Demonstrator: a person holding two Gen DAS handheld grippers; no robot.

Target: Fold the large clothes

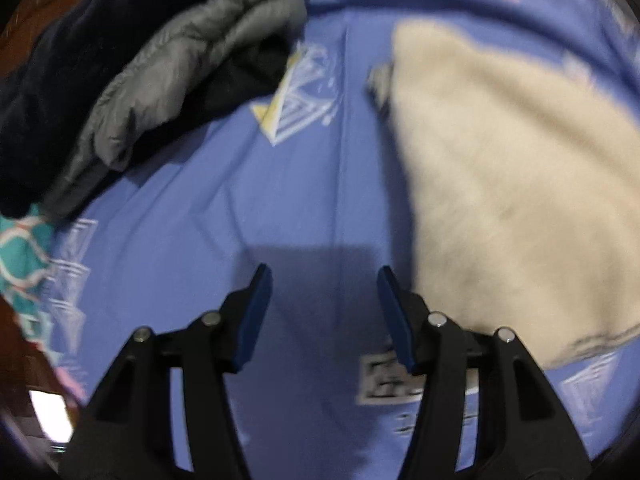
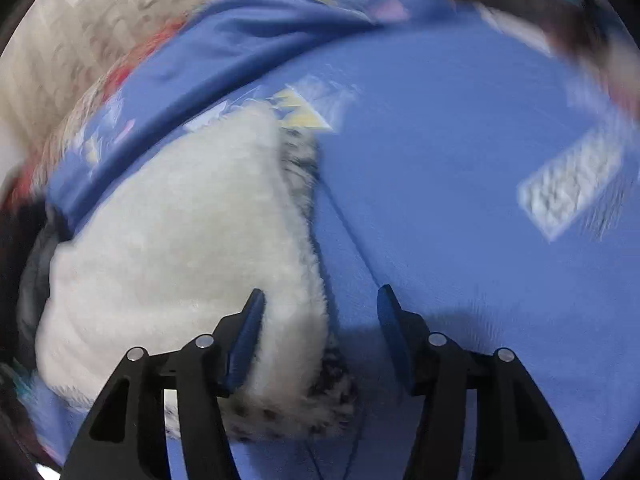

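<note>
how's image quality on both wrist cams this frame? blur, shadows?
Left wrist: moderate motion blur on the white fleece garment and blue sheet; left gripper sharp, casting a blocky shadow ahead. Right wrist: heavier smear toward the rim, fleece soft; right gripper crisp. Fisheye bending in both.

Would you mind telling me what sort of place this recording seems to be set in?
Most likely a bedroom, with the work done on a bed. A blue patterned bedsheet covers the whole surface, a pile of dark and grey garments sits at one side, and a fluffy white garment lies on the sheet.
</note>
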